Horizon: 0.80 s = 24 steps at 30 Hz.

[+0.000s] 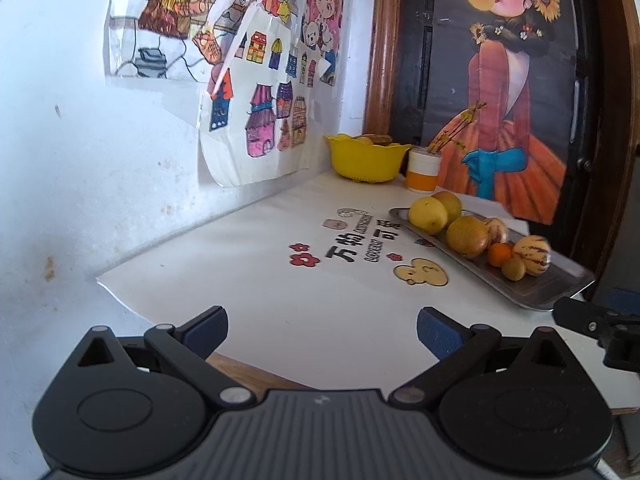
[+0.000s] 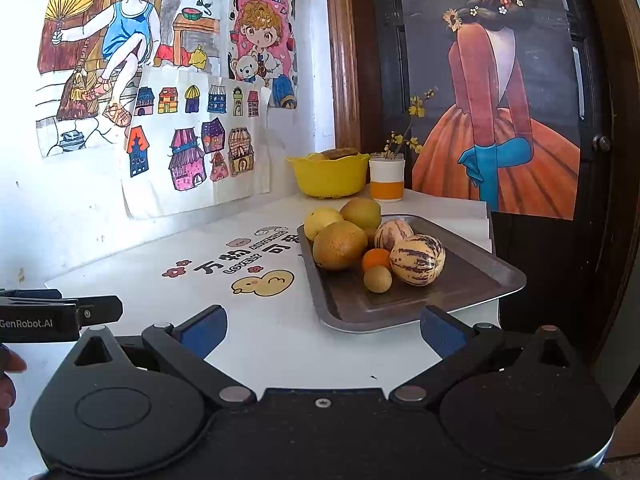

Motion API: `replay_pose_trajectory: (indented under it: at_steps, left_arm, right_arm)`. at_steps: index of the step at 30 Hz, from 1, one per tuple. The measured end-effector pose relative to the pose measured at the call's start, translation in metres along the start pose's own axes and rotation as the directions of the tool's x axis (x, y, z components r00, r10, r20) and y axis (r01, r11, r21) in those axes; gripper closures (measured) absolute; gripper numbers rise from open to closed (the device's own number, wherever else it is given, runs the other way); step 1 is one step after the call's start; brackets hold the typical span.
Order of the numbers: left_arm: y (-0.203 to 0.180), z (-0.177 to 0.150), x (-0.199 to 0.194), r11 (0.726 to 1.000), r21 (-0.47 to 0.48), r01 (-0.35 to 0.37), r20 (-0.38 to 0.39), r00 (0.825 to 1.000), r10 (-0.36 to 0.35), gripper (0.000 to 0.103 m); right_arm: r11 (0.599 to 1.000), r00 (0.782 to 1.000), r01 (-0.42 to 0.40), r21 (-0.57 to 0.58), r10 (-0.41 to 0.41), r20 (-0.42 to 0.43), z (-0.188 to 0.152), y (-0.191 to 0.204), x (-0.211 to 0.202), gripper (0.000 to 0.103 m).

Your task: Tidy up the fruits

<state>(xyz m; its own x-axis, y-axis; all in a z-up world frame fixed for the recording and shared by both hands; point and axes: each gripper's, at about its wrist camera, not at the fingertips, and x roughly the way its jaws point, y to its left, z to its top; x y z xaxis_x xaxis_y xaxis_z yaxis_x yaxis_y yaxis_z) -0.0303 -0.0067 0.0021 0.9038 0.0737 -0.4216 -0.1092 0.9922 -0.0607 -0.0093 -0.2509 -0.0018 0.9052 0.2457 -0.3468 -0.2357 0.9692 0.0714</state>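
A metal tray on the white table holds several fruits: a yellow lemon, brown pears, two striped melons, a small orange and a small round brown fruit. A yellow bowl with fruit in it stands at the back. My right gripper is open and empty, just before the tray's near edge. My left gripper is open and empty over the table's left front.
A white and orange cup with a flower sprig stands beside the bowl. Drawings hang on the white wall to the left. A dark door with a poster is behind the table. The table's right edge lies just past the tray.
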Motion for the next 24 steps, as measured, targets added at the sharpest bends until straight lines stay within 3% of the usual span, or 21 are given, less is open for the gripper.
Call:
replay_pose_trajectory:
  at_steps: [2,5,24]
  left_arm:
    - [-0.0047,0.0005,-0.0021,0.999,0.03,-0.035,0.015,0.999,0.035,0.0]
    - [-0.0103,-0.0003,-0.0063,0.997,0.069,-0.022,0.043,0.999,0.019,0.001]
    - [-0.0095,-0.0027,-0.006,0.998,0.061,-0.006,0.032,0.999,0.004,0.0]
  right_arm:
    - [1.0,1.0,-0.002,-0.001,0.002,-0.001,-0.0002,0.0001,0.0002,0.001]
    - [1.0,1.0,-0.006,-0.001,0.006,-0.005,-0.0019,0.0,0.0004,0.001]
    - [1.0,1.0,-0.016,-0.004,0.016,-0.014,-0.0054,-0.0006,0.0007,0.001]
